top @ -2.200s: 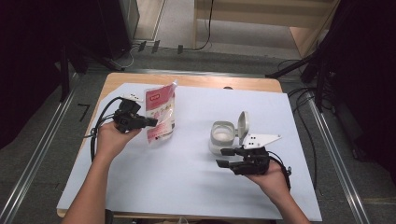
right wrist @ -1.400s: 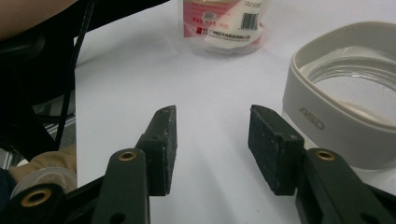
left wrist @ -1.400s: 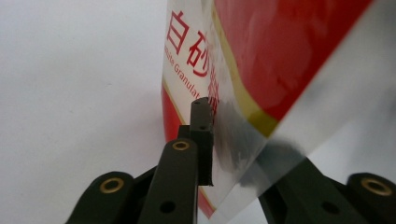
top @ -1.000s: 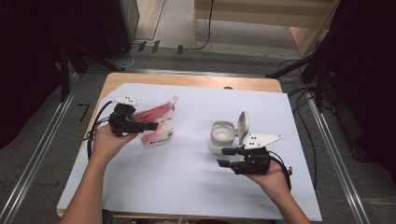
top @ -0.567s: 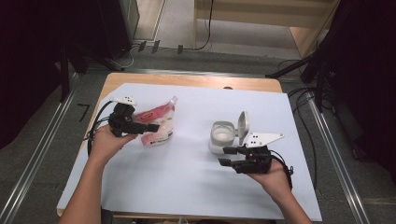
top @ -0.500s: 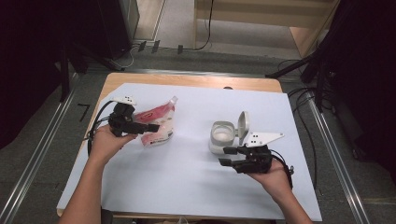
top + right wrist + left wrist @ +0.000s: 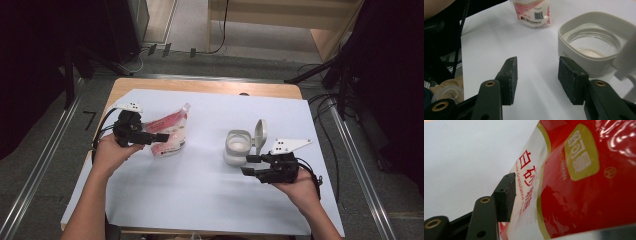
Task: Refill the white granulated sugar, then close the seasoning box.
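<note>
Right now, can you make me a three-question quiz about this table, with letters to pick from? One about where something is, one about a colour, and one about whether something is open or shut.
1. Where is the jar?
A. in front of the right gripper
B. on the floor
C. on top of the pouch

2. What colour is the pouch mostly?
A. blue
B. red and white
C. green

3. How is the jar's lid?
A. shut tight
B. lying beside the pouch
C. flipped up, open

Answers:
1 A, the high view shows the jar on the white sheet just ahead of the right gripper's jaws.
2 B, the left gripper view shows red print on white.
3 C, the lid stands up at the jar's side and the mouth is uncovered.
</note>
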